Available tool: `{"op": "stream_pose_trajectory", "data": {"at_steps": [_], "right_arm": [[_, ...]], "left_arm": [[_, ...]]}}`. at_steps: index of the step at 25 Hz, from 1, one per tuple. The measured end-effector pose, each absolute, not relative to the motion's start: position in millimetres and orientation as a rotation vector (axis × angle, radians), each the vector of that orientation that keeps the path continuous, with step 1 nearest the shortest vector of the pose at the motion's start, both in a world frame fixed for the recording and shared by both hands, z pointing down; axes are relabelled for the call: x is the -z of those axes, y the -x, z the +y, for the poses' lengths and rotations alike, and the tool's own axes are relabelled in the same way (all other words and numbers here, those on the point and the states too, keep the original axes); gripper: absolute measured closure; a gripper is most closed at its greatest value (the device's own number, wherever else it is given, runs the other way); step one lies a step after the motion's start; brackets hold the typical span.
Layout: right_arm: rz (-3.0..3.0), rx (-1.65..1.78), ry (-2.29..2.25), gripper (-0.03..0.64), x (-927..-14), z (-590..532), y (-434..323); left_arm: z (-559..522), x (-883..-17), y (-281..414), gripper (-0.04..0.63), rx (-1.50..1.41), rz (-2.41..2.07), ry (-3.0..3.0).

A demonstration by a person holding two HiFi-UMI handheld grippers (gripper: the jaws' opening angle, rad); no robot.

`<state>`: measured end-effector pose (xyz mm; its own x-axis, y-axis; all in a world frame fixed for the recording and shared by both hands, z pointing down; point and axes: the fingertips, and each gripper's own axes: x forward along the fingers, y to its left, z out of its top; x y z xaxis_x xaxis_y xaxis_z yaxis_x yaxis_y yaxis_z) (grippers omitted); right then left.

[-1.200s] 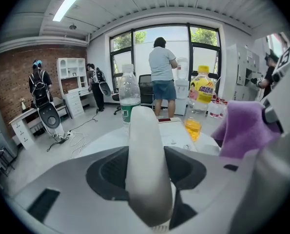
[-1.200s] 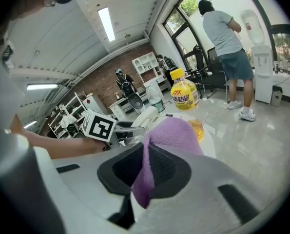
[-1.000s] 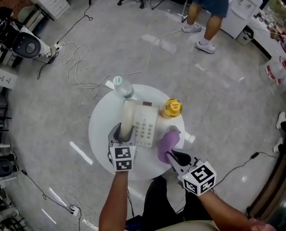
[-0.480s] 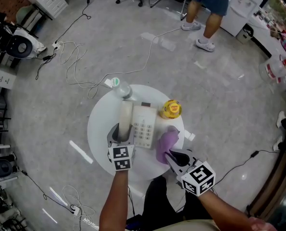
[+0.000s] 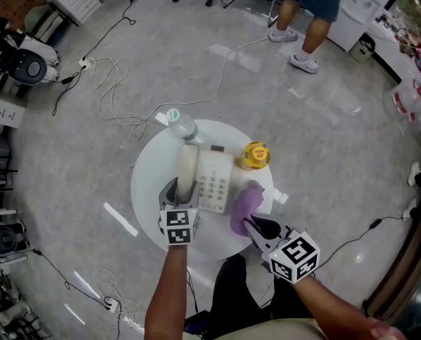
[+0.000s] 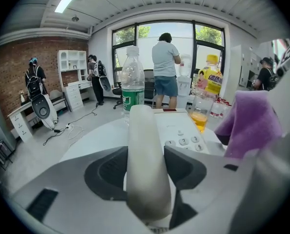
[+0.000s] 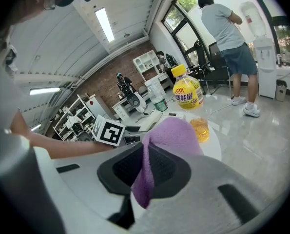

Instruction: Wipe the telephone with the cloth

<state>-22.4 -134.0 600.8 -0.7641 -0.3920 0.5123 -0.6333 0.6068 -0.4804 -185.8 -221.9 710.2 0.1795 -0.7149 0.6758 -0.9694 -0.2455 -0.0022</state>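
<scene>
on my left, the left gripper (image 5: 182, 193) sits at the near end of the cream-white plastic telephone handset (image 5: 187, 167). its jaws stand wide, but both pads press on the handset's sides, so i read it as a holding grip that pins the set in place, not an empty one. the handset rests in its cradle along the left side of the cream push-button telephone (image 5: 214, 183), which sits mid-way on the round white table (image 5: 150, 183). the telephone's long axis runs straight away from me, handset and keypad side by side.

just right of the telephone's near right corner hangs the soft purple cloth (image 5: 244, 207). i cannot tell whether it touches the casing yet. the right gripper (image 5: 256, 227) is nearly closed, pinching a fold of the cloth so the loose bulk bunches ahead of its tips.

so the keypad lies to the left of the cloth and a little further out, and the right gripper is the nearer one to it. the wipe should go leftward across the telephone's short width, then along its length. beyond the telephone's far end stand a clear water bottle (image 5: 182, 127) and a yellow drink bottle (image 5: 254, 156), both worth avoiding.
</scene>
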Motion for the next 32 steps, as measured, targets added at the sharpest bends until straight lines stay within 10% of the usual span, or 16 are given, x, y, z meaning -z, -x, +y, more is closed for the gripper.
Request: {"op": "stream_pose_trajectory", "data": {"at_steps": [14,24,32], "right_arm": [[-2.561,-0.824,-0.809,0.594,-534,-136,29],[-2.667,-0.643,-0.780,0.595,-437,-120,36],[-2.764,-0.387,-0.796,0.600,-333,-97,26]], "left_arm": [[-177,-617,216,0.377,-0.759,-1.673,-2.136],[-130,-457,253,0.557,-0.495,-1.848,-2.235],[-72,-322,243,0.578,-0.137,-1.693,-2.364]]}}
